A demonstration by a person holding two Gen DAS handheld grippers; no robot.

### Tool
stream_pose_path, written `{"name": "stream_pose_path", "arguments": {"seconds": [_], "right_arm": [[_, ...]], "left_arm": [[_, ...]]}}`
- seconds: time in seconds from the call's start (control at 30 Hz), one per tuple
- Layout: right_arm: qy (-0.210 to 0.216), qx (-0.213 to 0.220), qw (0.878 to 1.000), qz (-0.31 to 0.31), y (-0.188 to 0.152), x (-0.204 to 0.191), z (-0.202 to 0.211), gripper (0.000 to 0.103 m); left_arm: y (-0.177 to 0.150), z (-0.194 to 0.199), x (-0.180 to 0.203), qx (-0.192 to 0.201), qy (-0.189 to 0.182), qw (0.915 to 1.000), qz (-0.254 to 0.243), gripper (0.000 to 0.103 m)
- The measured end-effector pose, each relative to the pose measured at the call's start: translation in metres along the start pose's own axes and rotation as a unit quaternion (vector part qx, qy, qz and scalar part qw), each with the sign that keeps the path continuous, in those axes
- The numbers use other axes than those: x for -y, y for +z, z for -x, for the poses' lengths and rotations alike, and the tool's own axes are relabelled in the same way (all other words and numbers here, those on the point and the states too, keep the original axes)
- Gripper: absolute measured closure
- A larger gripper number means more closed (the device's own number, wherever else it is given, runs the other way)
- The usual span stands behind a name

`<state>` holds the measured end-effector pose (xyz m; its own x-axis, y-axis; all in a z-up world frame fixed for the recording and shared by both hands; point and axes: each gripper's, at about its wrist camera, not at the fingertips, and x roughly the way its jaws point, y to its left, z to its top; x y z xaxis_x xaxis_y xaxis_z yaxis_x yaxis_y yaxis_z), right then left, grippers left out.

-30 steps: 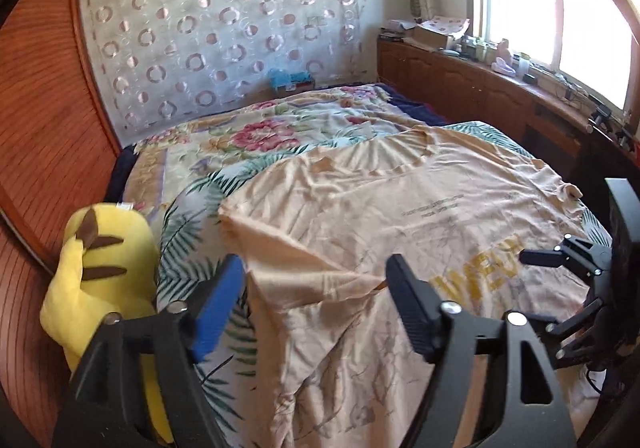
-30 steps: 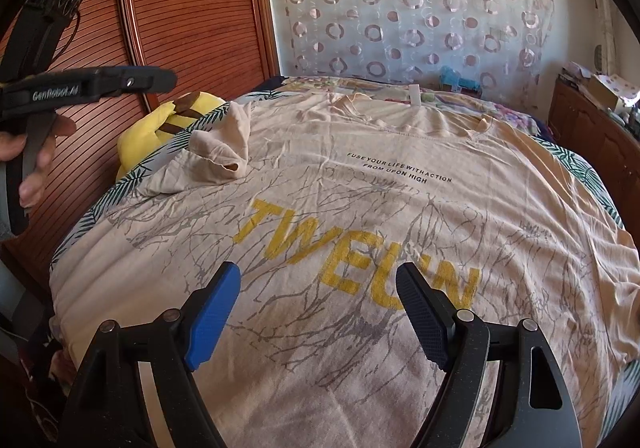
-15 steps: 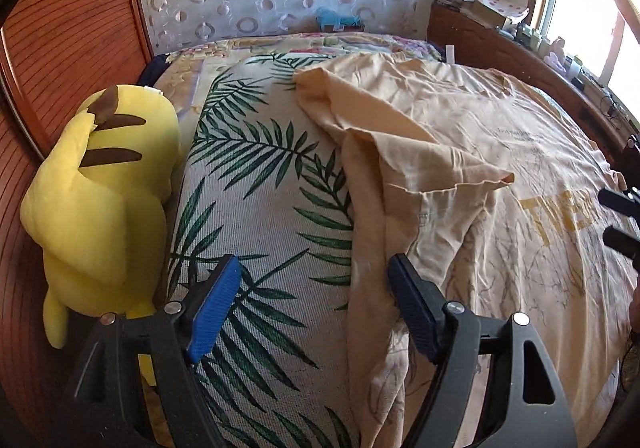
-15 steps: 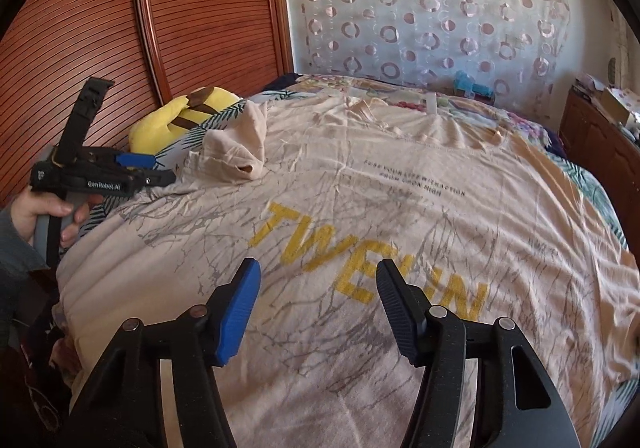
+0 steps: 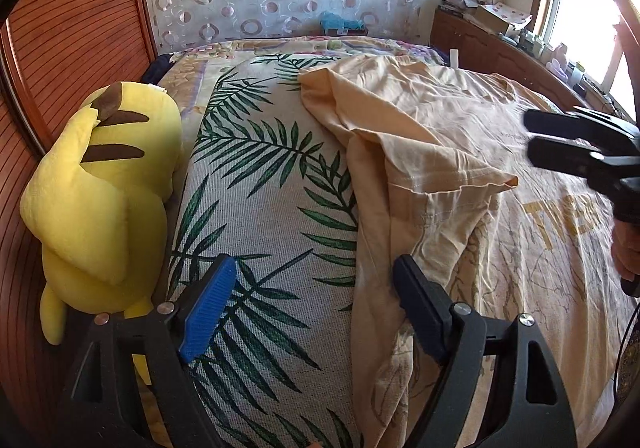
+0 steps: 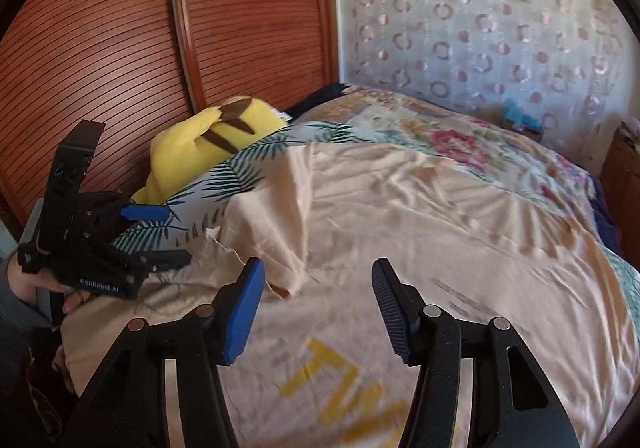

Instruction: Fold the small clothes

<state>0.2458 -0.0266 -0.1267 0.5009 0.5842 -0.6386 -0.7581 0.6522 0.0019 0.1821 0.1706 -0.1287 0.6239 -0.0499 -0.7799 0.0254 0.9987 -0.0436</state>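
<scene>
The beige T-shirt [image 5: 460, 152] lies spread face up on the bed [image 5: 264, 208], its yellow lettering [image 6: 340, 388] showing, with most of its body still flat and unfolded. Only the first step looks done: the sleeve [image 5: 432, 168] on the side nearest the yellow plush toy [image 5: 100, 184] is turned in over the chest, its hem pointing toward the lettering. The side panel below it, the far sleeve and the crosswise folds all appear to remain, so the job is early.

The left tool [image 5: 316, 308] hangs over the shirt's side edge with jaws wide and released; the edge runs between them, but no pad presses on the cloth. The right tool [image 6: 316, 308] hovers above the chest near the folded sleeve; its jaws have just been closing, with nothing between them, and it grasps nothing.
</scene>
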Motion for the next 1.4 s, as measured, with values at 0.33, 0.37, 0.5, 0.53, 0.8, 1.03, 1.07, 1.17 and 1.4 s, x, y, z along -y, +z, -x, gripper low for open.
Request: {"name": "stream_pose_path", "arguments": {"seconds": [0.33, 0.37, 0.5, 0.53, 0.8, 1.03, 1.07, 1.17, 1.4], "right_arm": [[0.037, -0.070, 0.996, 0.048, 0.033, -0.023, -0.075, 0.068], [0.039, -0.077, 0.995, 0.051, 0.034, -0.024, -0.080, 0.070], [0.035, -0.095, 0.993, 0.058, 0.039, -0.025, -0.092, 0.098], [0.038, -0.089, 0.994, 0.054, 0.040, -0.021, -0.090, 0.099], [-0.045, -0.018, 0.996, -0.077, 0.043, 0.040, -0.061, 0.099], [-0.112, -0.018, 0.988, -0.107, 0.032, 0.066, -0.066, 0.095], [-0.106, -0.016, 0.989, -0.104, 0.033, 0.063, -0.068, 0.093], [-0.072, -0.007, 0.993, -0.089, 0.030, 0.053, -0.069, 0.067], [-0.062, -0.059, 0.994, -0.061, 0.036, 0.044, -0.105, 0.051]], "left_arm": [[0.000, 0.000, 0.000, 0.000, -0.001, 1.0000, 0.001, 0.022], [0.000, 0.000, 0.000, 0.000, -0.001, 1.0000, 0.001, 0.022], [-0.001, 0.000, 0.000, 0.001, 0.000, 1.0000, 0.001, 0.022], [-0.001, 0.000, 0.000, 0.001, -0.001, 1.0000, 0.001, 0.021], [-0.001, 0.000, 0.000, 0.001, -0.001, 1.0000, 0.001, 0.021], [-0.001, -0.001, -0.001, 0.001, -0.001, 1.0000, 0.002, 0.020], [-0.001, -0.001, -0.001, 0.001, -0.001, 1.0000, 0.002, 0.020], [-0.001, -0.001, -0.001, 0.001, -0.001, 1.0000, 0.002, 0.020], [-0.001, -0.001, -0.001, 0.002, -0.001, 1.0000, -0.001, 0.020]]}}
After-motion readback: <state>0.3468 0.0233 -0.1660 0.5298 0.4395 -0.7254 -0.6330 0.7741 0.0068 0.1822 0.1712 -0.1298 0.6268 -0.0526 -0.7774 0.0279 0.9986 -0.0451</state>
